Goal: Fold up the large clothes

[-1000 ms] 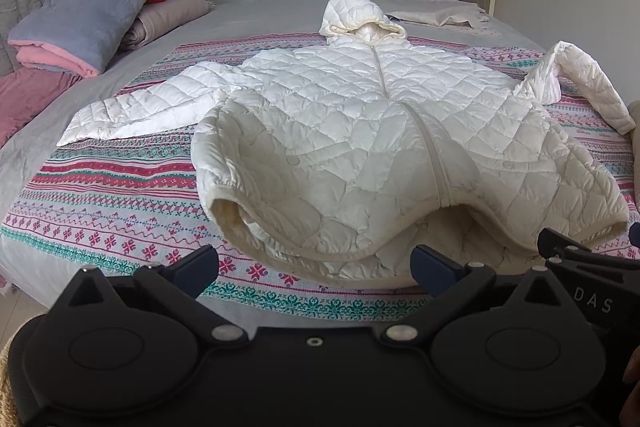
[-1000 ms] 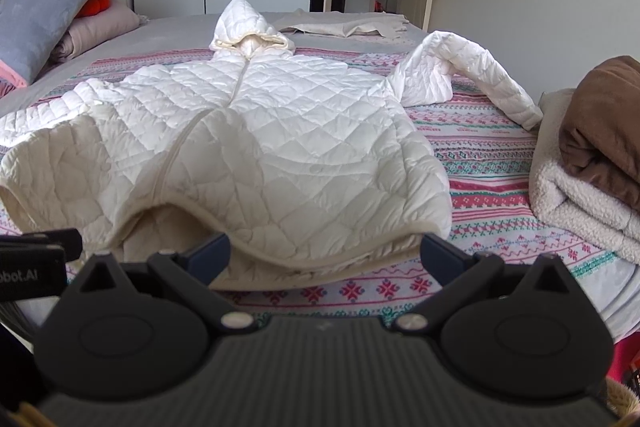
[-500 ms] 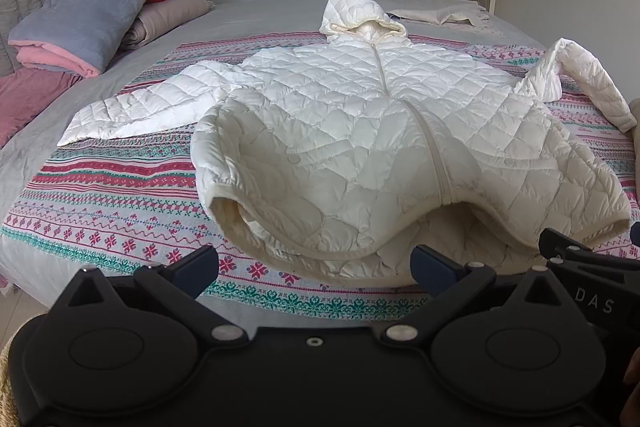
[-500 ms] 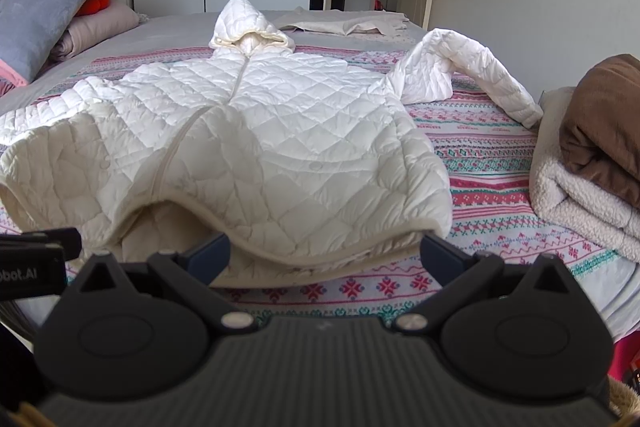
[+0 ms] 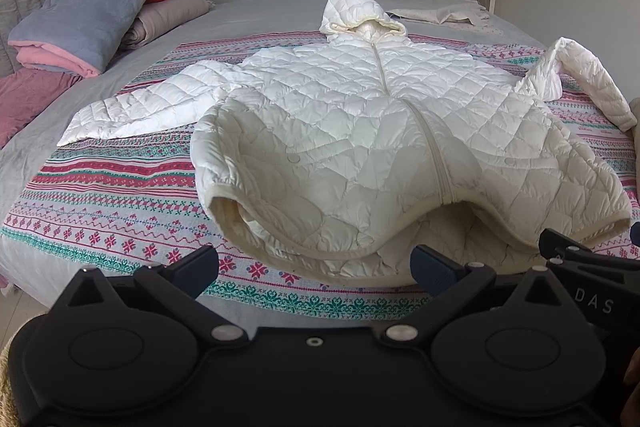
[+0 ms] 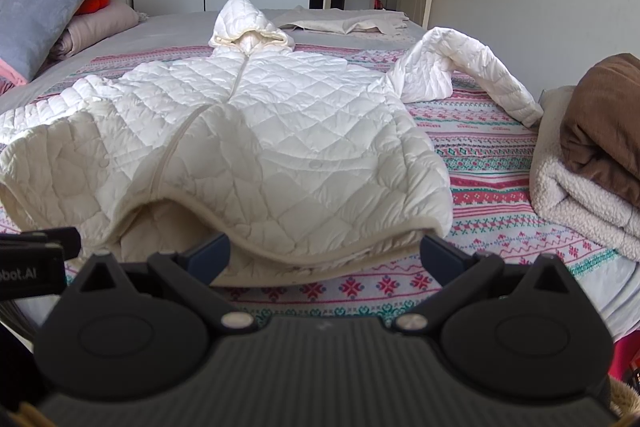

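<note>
Lying face up on the patterned bedspread (image 5: 120,187), the white quilted jacket (image 5: 380,131) is zipped, hood at the far end, hem nearest. Left sleeve (image 5: 136,107) lies flat; right sleeve (image 6: 472,67) is humped and twisted. Left gripper (image 5: 316,263) and right gripper (image 6: 324,255) both hover spread wide before the hem, holding nothing. Judgement: straighten the right sleeve first, then fold the sleeves inward across the body. The sleeve cuff beside the folded blankets (image 6: 592,163) is hard to make out.
</note>
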Tool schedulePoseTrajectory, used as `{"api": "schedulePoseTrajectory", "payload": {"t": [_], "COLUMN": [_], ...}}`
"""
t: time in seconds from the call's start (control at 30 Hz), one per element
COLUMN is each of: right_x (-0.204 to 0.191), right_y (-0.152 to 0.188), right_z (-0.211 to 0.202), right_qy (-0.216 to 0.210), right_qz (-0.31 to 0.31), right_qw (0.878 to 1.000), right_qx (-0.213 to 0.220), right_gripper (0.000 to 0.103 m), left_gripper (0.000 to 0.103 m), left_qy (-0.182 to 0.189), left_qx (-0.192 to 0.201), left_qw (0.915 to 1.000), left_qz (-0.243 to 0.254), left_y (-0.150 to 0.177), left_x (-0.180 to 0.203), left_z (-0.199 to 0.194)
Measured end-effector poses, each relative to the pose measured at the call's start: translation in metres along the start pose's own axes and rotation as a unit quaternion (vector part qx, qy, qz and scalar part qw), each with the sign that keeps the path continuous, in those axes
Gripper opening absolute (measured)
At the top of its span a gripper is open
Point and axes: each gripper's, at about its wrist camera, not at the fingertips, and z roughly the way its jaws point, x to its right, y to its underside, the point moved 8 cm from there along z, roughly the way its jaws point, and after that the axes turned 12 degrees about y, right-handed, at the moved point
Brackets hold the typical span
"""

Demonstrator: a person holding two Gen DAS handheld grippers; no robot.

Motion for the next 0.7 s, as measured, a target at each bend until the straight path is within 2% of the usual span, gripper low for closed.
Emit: {"api": "schedulePoseTrajectory", "payload": {"t": [0.53, 0.7], "right_x": [0.004, 0.015], "right_y": [0.0, -0.005], "right_z": [0.005, 0.01], "right_qy": [0.005, 0.021], "right_qz": [0.0, 0.001], "right_qw": [1.0, 1.0], "right_qx": [-0.005, -0.01], "right_gripper": [0.103, 0.103], "left_gripper": [0.103, 0.103], "left_qy": [-0.008, -0.022], "left_qx": [0.006, 0.035], "left_qw": [0.9999, 0.999], "left_qz": [0.01, 0.016], "left_y": [-0.004, -0.014], "left_x": [-0.004, -0.014], "left_z": [0.002, 0.001]}}
